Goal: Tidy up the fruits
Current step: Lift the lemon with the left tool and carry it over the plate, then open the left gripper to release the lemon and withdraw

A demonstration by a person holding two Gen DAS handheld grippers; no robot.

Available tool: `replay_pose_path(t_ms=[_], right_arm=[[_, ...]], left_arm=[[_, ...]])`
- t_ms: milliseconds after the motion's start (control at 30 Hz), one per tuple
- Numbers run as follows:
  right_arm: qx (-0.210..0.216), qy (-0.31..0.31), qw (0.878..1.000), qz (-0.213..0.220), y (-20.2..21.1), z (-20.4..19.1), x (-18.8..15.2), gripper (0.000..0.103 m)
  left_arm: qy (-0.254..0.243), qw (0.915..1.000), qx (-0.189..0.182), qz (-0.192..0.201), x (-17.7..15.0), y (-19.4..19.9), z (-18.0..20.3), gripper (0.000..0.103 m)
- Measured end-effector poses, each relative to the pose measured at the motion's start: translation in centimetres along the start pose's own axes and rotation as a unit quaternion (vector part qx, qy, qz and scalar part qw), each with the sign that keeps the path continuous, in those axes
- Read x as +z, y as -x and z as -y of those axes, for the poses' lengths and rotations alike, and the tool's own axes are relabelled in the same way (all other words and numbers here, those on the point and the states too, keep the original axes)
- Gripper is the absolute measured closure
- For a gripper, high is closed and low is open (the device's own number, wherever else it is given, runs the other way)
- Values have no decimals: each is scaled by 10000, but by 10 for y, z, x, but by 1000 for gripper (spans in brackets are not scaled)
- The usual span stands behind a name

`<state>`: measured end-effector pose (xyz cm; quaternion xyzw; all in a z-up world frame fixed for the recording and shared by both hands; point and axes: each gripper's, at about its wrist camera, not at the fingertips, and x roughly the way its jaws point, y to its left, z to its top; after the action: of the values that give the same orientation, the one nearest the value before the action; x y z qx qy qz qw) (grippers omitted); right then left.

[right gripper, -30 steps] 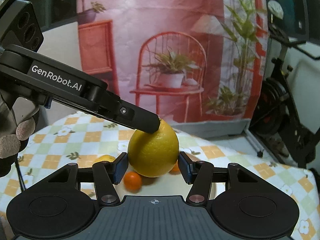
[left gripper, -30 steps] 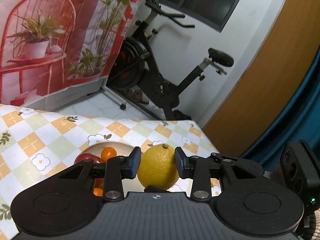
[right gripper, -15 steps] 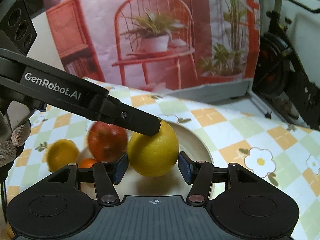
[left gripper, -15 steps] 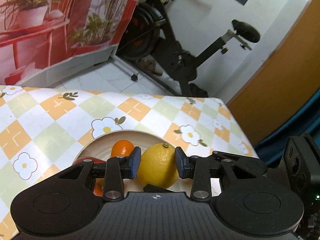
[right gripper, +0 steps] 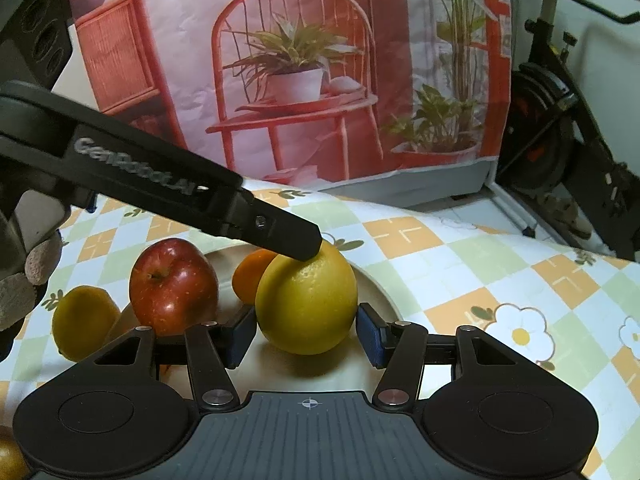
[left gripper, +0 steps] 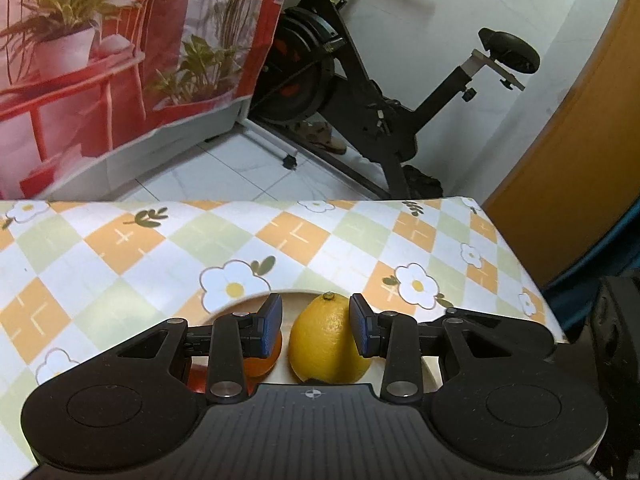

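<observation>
Both tongs at one lemon [right gripper: 306, 300], low over the plate [right gripper: 378, 286], beside apple [right gripper: 172, 280] and orange [right gripper: 250, 276]. Left tongs [left gripper: 316, 320] clamped on it; right tongs [right gripper: 306, 332] bracketing it, pads just clear. Might roll onto the desk [right gripper: 460, 280] if released unevenly, or get nudged by tongs colliding on withdrawal.

The left gripper [right gripper: 304, 246] arm reads "GenRobot.AI" in white.

Dimpled, matt lemon [right gripper: 306, 304]; glossy, smooth apple [right gripper: 173, 285]; matt black plastic gripper [right gripper: 306, 334]; printed tablecloth [left gripper: 120, 252].
</observation>
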<state>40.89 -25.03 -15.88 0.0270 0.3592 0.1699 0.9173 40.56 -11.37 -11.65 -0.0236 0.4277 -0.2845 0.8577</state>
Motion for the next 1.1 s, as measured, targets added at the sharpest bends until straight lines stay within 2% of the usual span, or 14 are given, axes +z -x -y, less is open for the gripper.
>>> replay_pose_path(t_ms=[167, 367, 567, 900, 1100], right_arm=[[-197, 26, 9997, 127, 11, -1, -3, 47], [-335, -313, 9984, 320, 36, 9, -15, 48], [-434, -705, 9953, 492, 65, 12, -37, 48], [-544, -948, 9921, 610, 104, -3, -65, 48], [-488, -845, 9932, 643, 125, -24, -80, 48]], left_arm=[[-88, 9995, 309, 61, 6, -3, 2, 64], [-181, 9977, 642, 110, 10, -5, 4, 64], [-74, 9956, 928, 141, 13, -5, 4, 64], [-15, 9951, 804, 576, 1, 55, 12, 64], [-94, 9941, 735, 786, -26, 102, 17, 64]])
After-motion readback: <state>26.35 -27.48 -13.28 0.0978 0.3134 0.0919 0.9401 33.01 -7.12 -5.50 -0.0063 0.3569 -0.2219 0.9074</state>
